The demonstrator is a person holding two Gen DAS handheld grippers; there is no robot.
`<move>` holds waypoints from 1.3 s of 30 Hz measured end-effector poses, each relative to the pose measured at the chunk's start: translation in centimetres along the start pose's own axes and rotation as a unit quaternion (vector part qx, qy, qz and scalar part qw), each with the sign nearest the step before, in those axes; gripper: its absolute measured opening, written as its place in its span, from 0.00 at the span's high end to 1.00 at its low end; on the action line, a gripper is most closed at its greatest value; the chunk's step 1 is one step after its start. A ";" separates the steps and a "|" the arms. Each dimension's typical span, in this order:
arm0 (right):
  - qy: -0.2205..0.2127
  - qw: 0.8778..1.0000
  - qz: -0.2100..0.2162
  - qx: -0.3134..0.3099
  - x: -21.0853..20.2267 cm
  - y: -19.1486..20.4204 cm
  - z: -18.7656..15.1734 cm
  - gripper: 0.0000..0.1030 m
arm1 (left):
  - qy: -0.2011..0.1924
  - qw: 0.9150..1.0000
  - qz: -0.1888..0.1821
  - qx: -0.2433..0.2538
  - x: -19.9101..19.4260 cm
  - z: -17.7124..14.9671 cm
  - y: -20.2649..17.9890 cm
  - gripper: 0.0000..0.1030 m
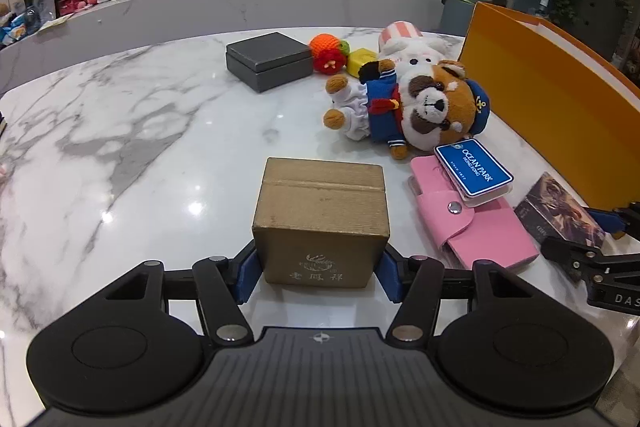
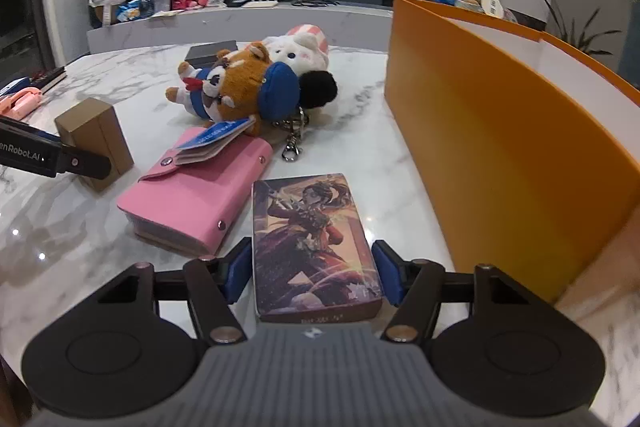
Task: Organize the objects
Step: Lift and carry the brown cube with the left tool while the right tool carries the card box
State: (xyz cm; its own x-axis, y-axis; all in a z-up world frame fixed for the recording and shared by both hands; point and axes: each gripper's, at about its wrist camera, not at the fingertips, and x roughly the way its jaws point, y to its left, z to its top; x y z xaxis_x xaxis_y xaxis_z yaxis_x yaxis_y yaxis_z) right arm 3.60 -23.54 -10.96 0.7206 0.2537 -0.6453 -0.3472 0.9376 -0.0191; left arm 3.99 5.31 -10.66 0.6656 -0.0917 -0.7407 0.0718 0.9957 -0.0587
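The left gripper [image 1: 320, 269] fingers clamp the brown box [image 1: 322, 223]; beside it, the right gripper [image 2: 310, 273] fingers stand slightly apart around the illustrated card box [image 2: 314, 247].

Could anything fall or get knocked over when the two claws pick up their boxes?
Maybe. The left claw grips only the near end of the brown cardboard box, so it could tip forward when lifted. The right claw straddles the illustrated card box, with a gap showing at the right pad; if it closes unevenly, the box may twist. That box also lies close to the pink snap wallet and the tall orange box, which could get bumped.
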 end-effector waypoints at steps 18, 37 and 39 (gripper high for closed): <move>0.000 1.000 0.007 0.003 -5.2 -1.1 -0.5 0.41 | 0.005 1.000 -0.015 0.026 -2.7 0.9 -2.8 0.34; -0.076 0.996 0.011 0.048 -12.9 -4.8 4.0 0.41 | -0.032 0.997 -0.049 0.053 -7.3 6.1 -9.5 0.34; -0.082 0.995 0.008 0.052 -13.5 -5.4 4.2 0.41 | -0.039 0.996 -0.055 0.057 -7.5 6.9 -10.6 0.34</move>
State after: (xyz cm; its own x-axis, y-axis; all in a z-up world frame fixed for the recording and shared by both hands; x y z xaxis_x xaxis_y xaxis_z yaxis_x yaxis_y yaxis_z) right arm -1.73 -31.04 1.08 0.8066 0.2965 -0.5114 -0.3023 0.9503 0.0741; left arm 3.30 -4.65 0.14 0.7047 -0.2061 -0.6789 0.2289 0.9718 -0.0573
